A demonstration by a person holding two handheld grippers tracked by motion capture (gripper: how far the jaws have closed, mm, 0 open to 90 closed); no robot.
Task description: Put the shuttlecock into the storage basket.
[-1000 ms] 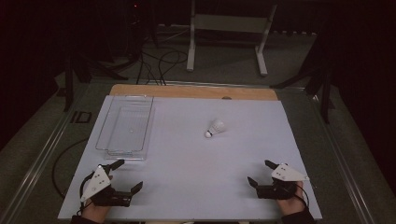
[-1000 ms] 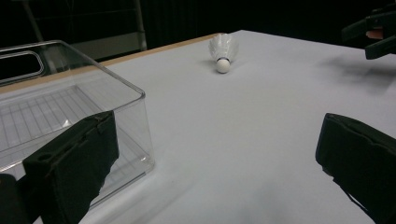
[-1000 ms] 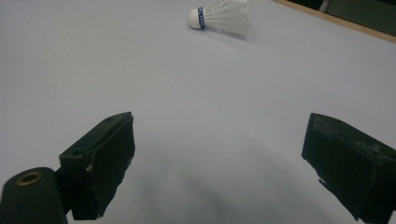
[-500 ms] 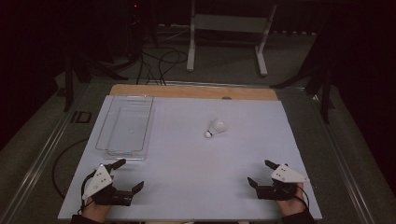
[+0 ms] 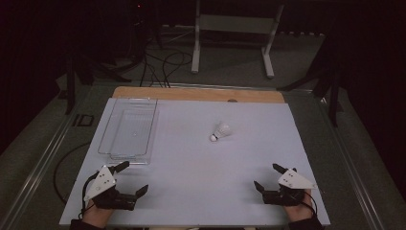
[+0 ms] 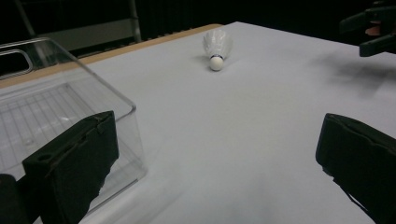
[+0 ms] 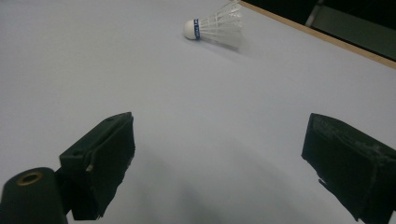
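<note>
On the near edge of the table: both tongs rest low, one at each near corner, well apart from each other and from everything else.

Left tongs (image 5: 128, 179): released, jaws spread wide with nothing between them; a hand grips them from below. They sit just short of the near end of the clear tray (image 5: 128, 128), which suits them, I judge, to steady or meet the tray while the other side fetches.

Right tongs (image 5: 268, 178): also released, jaws wide apart and empty, pointed up the table toward the shuttlecock (image 5: 221, 131).

Shuttlecock: lies on its side well ahead of both tongs, closer to the right pair's line than to the left's, on the bare white sheet (image 5: 201, 172). Its cork tip points back toward the near edge and its feather skirt points away, so the cork is the end that a reaching jaw would meet first.

Clear tray: empty, long side running away from the left tongs, with its near corner just ahead of the left jaw (image 6: 70, 165) in the left gripper view.

Step in hand: a ready stance, by my reading; the wide jaws look set for a reach rather than a hold, and nothing is yet lifted.

Likely caution: the feathers are light and crush easily, so a grip at the cork seems safer.
</note>
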